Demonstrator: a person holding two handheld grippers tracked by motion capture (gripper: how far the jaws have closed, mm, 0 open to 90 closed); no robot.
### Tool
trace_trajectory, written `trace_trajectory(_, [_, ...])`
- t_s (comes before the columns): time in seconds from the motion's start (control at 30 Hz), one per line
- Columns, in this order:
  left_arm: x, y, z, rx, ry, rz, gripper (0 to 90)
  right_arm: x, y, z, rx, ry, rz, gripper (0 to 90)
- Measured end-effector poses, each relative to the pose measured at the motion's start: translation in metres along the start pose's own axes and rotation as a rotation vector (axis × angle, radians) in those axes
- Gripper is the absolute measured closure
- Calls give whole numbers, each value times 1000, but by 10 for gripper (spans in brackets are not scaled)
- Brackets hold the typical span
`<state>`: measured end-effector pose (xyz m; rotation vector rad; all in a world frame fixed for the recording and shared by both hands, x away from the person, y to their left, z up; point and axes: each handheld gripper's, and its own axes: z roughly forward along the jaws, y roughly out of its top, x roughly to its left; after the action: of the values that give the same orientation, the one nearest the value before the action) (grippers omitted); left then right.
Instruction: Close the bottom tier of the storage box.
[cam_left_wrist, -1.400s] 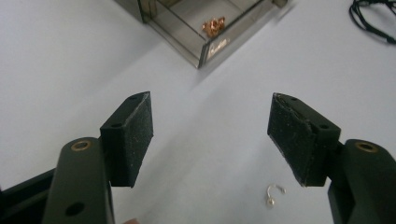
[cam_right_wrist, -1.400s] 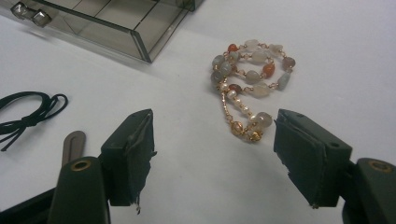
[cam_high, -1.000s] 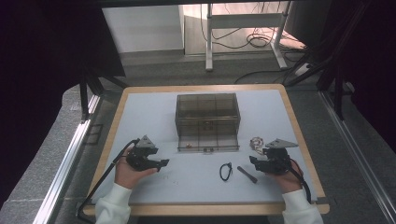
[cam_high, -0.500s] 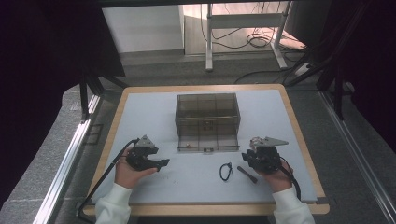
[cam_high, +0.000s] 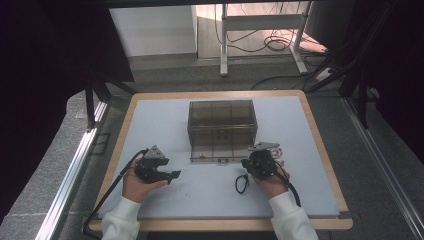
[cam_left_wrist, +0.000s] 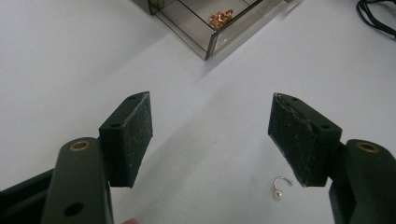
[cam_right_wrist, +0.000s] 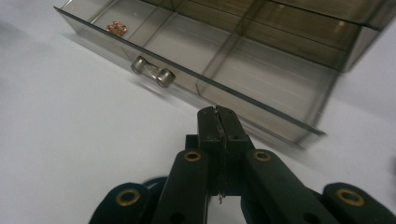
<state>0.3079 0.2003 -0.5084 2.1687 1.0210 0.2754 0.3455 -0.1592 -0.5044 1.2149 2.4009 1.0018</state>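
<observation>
A smoked clear drawer box (cam_high: 222, 120) stands mid-table with its bottom drawer (cam_right_wrist: 196, 74) pulled out. A copper-coloured trinket (cam_right_wrist: 116, 28) lies in the drawer's left compartment. My right gripper (cam_high: 250, 161) hovers just before the drawer's front right part. Its jaws have just been closing and are now pressed together (cam_right_wrist: 219, 116), with only a thin metallic glint in the seam. My left gripper (cam_high: 172, 176) rests at the front left, open (cam_left_wrist: 210, 135) and with nothing between the pads. A small silver hook earring (cam_left_wrist: 281, 187) lies on the mat by its right pad.
A black cord loop (cam_high: 242, 184) lies on the white mat (cam_high: 165, 125) just left of my right hand. The drawer has a clear knob handle (cam_right_wrist: 152, 71). A wooden rim (cam_high: 325, 150) frames the mat; beyond it are rails and cables on the floor.
My right gripper has moved left toward the drawer front and its jaws have gone from open to shut. The short black stick on the mat is now covered by the right hand. The left gripper has stayed put.
</observation>
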Motion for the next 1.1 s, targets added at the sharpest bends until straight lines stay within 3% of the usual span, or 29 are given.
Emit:
trace_trajectory(0.1, [0, 0, -2, -16, 7, 0, 314, 4, 3, 7, 6, 6, -7, 897])
trace_trajectory(0.4, [1, -1, -1, -7, 4, -5, 311, 12, 13, 24, 43, 16, -27, 898])
trace_trajectory(1.1, [1, -4, -1, -3, -5, -12, 309, 14, 20, 40, 71, 3, -31, 898])
